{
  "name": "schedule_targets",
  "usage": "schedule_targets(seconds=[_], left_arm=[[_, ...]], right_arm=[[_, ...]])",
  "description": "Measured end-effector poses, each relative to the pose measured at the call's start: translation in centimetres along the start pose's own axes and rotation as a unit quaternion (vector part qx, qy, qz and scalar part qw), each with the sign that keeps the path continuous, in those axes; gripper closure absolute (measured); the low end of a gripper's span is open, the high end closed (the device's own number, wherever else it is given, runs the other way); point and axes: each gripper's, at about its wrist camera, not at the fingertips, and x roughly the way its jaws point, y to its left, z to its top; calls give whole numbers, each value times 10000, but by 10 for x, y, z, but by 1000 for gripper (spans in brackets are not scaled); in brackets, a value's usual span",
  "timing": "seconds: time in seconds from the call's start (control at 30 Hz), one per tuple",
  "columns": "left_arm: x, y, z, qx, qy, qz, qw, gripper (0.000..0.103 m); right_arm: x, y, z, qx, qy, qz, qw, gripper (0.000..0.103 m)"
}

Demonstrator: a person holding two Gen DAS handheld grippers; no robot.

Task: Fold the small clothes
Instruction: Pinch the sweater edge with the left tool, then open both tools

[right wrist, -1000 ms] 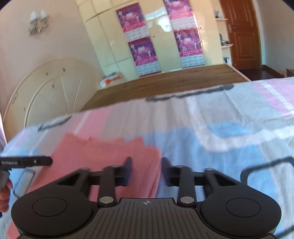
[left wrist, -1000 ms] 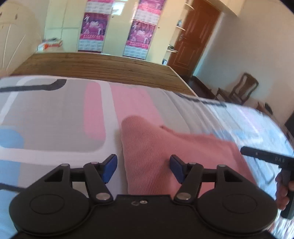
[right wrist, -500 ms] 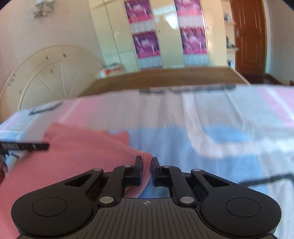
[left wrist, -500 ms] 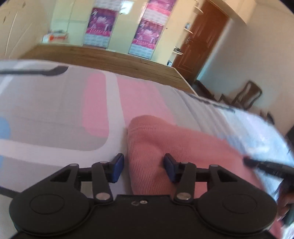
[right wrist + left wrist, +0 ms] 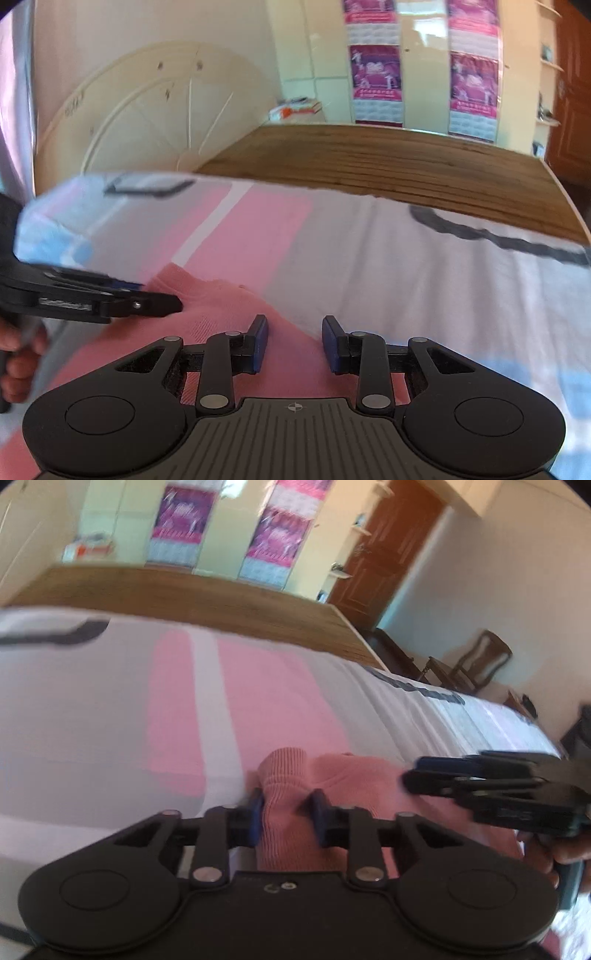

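Left gripper [image 5: 284, 814] just closing, pinches pink garment [image 5: 362, 786] fold (ribbed knit) on bedsheet [image 5: 110, 720]; right gripper [image 5: 295, 341] just opening, narrow gap over garment edge

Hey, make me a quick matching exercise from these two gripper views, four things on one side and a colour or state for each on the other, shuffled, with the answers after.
Things:
1. left gripper
2. right gripper
3. door
4. headboard

States or colours:
A. cream, fan-shaped
B. jaws apart above the cloth's edge, having just been opening
C. reddish brown wood
D. pinching a bunched fold of the pink garment, jaws having just been closing

Pairs: 1-D, 2-B, 3-C, 4-A
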Motion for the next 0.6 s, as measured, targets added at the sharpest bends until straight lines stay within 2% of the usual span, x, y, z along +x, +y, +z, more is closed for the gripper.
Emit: schedule_targets(seconds=[0.03,0.07,0.1,0.13,0.17,0.2,0.23,0.27,0.3,0.33,0.37,0.43,0.5,0.53,0.57,0.6], left_arm=[[-2,-2,-3,145,-112,-5,9998,87],[-7,-5,-6,309,-363,2,9989,89],[-12,-7,-9,493,-642,-15,9967,89],[-16,-10,-12,613,-786,4,9950,88],[-14,-11,-14,656,-748,105,9950,86],[-5,-9,-15,609,-439,271,9968,75],[2,-9,-13,554,-229,402,9974,74],[0,-8,-12,457,-294,362,9979,73],[-2,-8,-8,352,-219,394,9984,69],[-8,-10,-7,332,-242,499,9979,57],[-17,-13,-8,360,-373,614,9968,55],[-36,-19,-9,359,-524,498,9967,56],[-40,-29,-13,408,-342,375,9979,55],[-34,-33,-14,560,-144,461,9973,53],[-24,-38,-17,714,99,621,9955,50],[-21,-37,-18,693,127,675,9952,44]], right_arm=[[8,3,-1,-62,112,40,9999,72],[11,5,-4,-143,160,154,9997,91],[6,8,-7,-250,53,205,9995,95],[4,6,-6,-308,-164,186,9992,95],[-1,7,-9,-314,-390,127,9987,96],[-2,5,-11,-259,-441,22,9987,96],[2,3,-13,-235,-346,-156,9990,96],[12,3,-15,-275,-106,-428,9986,96],[18,1,-17,-253,9,-493,9985,96],[17,-3,-15,-130,10,-445,9989,96],[14,-2,-12,-46,-33,-461,9989,96],[-1,4,-10,-87,-295,-405,9987,95],[-12,9,-13,-65,-341,-134,9993,95],[-12,14,-15,-123,-287,-36,9995,95],[-6,18,-18,-242,-117,-71,9996,95],[6,17,-23,-324,187,-227,9990,96]])
